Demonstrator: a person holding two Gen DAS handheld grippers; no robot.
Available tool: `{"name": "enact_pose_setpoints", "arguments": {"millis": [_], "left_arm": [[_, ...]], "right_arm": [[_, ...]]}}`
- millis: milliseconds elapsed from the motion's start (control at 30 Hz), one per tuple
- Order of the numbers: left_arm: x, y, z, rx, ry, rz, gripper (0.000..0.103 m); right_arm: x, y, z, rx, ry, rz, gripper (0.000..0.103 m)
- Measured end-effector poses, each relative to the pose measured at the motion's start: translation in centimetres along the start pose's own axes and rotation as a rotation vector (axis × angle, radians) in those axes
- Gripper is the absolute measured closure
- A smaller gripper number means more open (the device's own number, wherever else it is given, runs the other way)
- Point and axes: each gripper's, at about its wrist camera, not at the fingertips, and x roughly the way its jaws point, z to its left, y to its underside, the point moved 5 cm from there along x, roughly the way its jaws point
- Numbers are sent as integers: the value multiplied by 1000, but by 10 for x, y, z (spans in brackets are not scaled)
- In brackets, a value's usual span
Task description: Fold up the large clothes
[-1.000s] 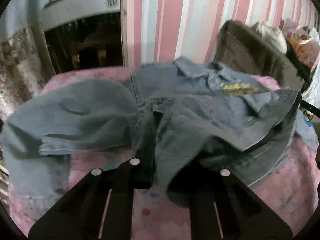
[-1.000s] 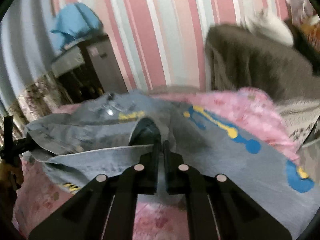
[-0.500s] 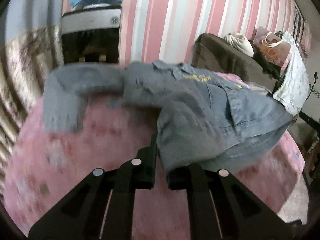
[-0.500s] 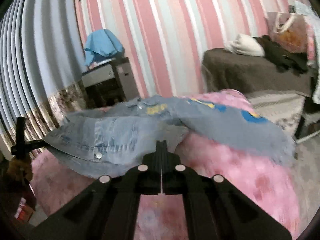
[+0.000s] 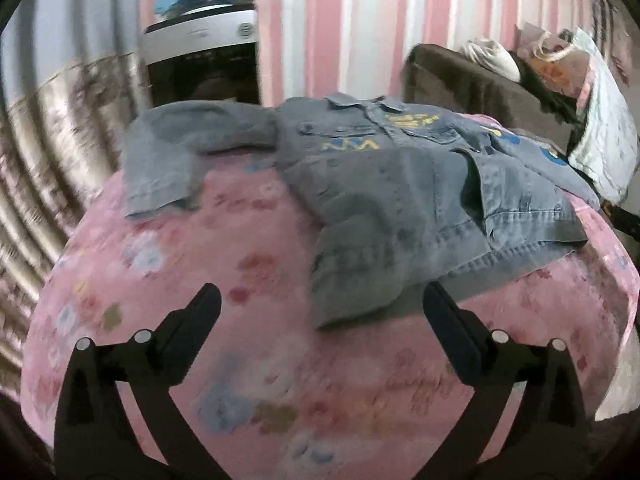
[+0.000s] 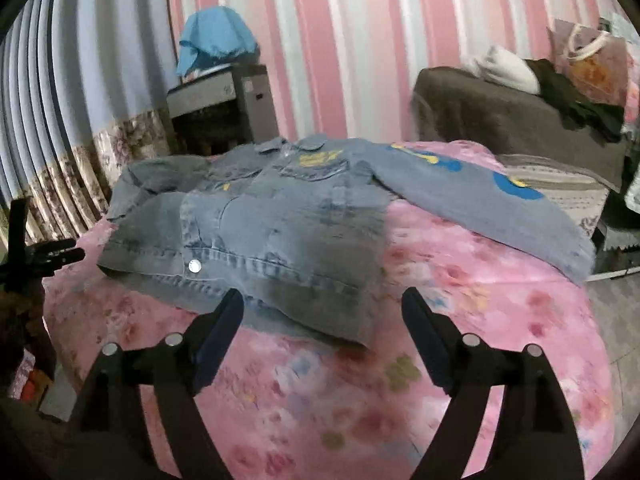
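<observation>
Denim jacket (image 5: 400,184) lies on pink floral bedspread (image 5: 200,280) below striped wall (image 6: 360,40), both tongs (image 5: 320,300) (image 6: 322,300) just spread wide, empty.

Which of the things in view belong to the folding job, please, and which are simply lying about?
Job: denim jacket, spread on the pink floral blanket; left gripper and right gripper, both just opened, nothing between their jaws.

Lying about: blue cloth on the cabinet; brown sofa with a gift bag.
</observation>
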Motion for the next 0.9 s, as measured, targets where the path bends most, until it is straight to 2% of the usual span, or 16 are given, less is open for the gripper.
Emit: {"name": "enact_pose_setpoints", "arguments": {"millis": [167, 233, 267, 300, 333, 367, 400, 467, 600, 667, 733, 767, 800, 833, 867, 900], "left_arm": [[52, -9, -15, 25, -3, 100, 3], [70, -11, -15, 23, 11, 137, 6], [79, -11, -14, 20, 28, 152, 22], [85, -9, -13, 8, 50, 172, 47], [94, -9, -12, -33, 98, 190, 50], [93, -12, -11, -47, 111, 179, 74], [91, -13, -11, -54, 133, 178, 91], [63, -21, -12, -73, 190, 130, 95], [35, -15, -4, -100, 220, 127, 95], [42, 5, 5, -107, 195, 183, 94], [48, 17, 13, -118, 182, 196, 90], [46, 19, 18, -131, 184, 187, 84], [40, 19, 23, -141, 178, 169, 74], [33, 16, 27, -143, 156, 135, 62], [23, 9, 29, -130, 110, 95, 31], [15, -1, 30, -104, 42, 50, 6]], "right_arm": [[48, 5, -2, 21, 34, 107, 22], [57, 8, -2, 29, 33, 128, 45], [61, 10, -4, 36, 30, 136, 84], [62, 11, -5, 49, 16, 138, 88], [61, 11, -8, 73, -3, 130, 89], [55, 9, -8, 78, -17, 114, 89], [49, 7, -6, 79, -26, 100, 89], [27, -2, 1, 54, -31, 53, 90], [24, 10, -1, 48, -23, 103, 90], [39, 26, -2, 37, -20, 170, 85], [44, 33, -6, 38, -10, 183, 80], [39, 32, -7, 40, -15, 173, 74], [33, 28, -8, 41, -24, 153, 62], [23, 19, -10, 46, -17, 117, 55], [11, 9, -14, 67, -32, 75, 49], [4, 2, -16, 81, -49, 54, 45]]}}
